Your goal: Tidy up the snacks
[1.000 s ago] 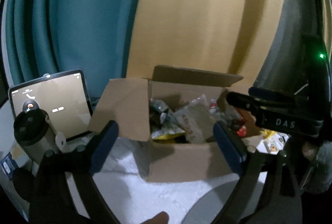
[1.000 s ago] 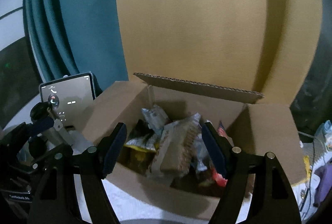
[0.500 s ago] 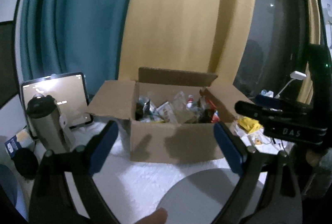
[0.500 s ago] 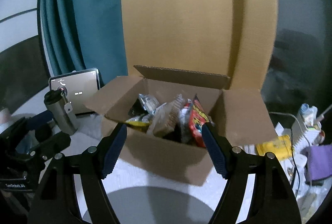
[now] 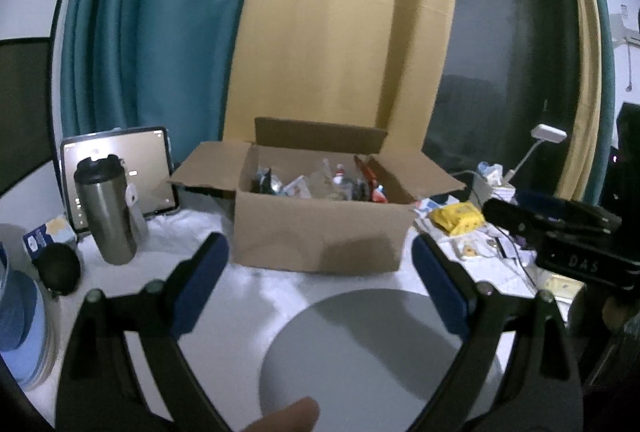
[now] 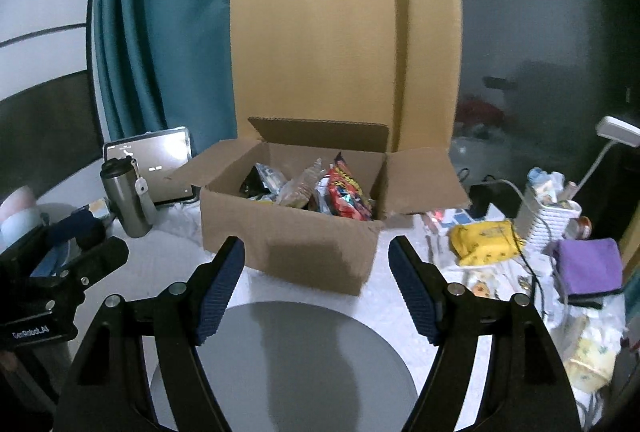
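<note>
An open cardboard box [image 5: 320,236] [image 6: 288,244] stands on the white table, filled with several snack packets [image 5: 304,185], among them a red packet [image 6: 348,193]. A round grey plate [image 5: 376,352] [image 6: 296,360] lies in front of the box. My left gripper [image 5: 318,260] is open and empty, held back above the plate. My right gripper [image 6: 316,264] is open and empty, also above the plate and short of the box. Each gripper shows at the edge of the other's view.
A steel tumbler [image 5: 106,207] [image 6: 128,201] and a tablet [image 5: 120,171] stand left of the box. A yellow pack [image 6: 484,242], a purple cloth [image 6: 588,264], cables and small clutter lie to the right. Blue plates [image 5: 20,316] sit at far left. Curtains hang behind.
Both grippers have pulled back from the box toward me, so the box looks smaller and the grey plate has come into view. Both stay open and empty.
</note>
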Action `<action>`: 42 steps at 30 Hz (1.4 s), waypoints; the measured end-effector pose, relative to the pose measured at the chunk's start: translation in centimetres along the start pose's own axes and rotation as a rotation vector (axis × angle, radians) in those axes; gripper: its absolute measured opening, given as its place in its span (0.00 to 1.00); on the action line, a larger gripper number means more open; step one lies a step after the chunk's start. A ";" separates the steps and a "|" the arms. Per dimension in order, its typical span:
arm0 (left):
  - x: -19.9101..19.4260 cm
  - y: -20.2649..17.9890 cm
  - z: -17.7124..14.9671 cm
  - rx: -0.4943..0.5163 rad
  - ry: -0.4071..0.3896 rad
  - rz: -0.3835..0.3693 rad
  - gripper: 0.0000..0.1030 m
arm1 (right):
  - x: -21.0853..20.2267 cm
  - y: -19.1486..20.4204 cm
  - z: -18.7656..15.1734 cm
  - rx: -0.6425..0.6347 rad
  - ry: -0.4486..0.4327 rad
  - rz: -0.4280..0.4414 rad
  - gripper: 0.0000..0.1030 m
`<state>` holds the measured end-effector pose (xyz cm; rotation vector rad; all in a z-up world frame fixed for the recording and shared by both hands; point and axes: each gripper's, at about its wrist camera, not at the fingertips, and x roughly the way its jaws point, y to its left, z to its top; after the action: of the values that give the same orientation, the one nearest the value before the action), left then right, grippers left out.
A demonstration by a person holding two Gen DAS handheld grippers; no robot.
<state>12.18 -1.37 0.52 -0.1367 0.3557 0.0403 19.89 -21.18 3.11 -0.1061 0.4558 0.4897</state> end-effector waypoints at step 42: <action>-8.4 -4.1 0.6 0.077 -0.128 -0.027 0.91 | -12.7 -0.9 -2.8 0.033 -0.181 -0.112 0.75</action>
<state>4.76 -5.51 4.50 -0.0626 0.2276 0.0084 9.29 -28.03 6.22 -0.0546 0.2792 0.3783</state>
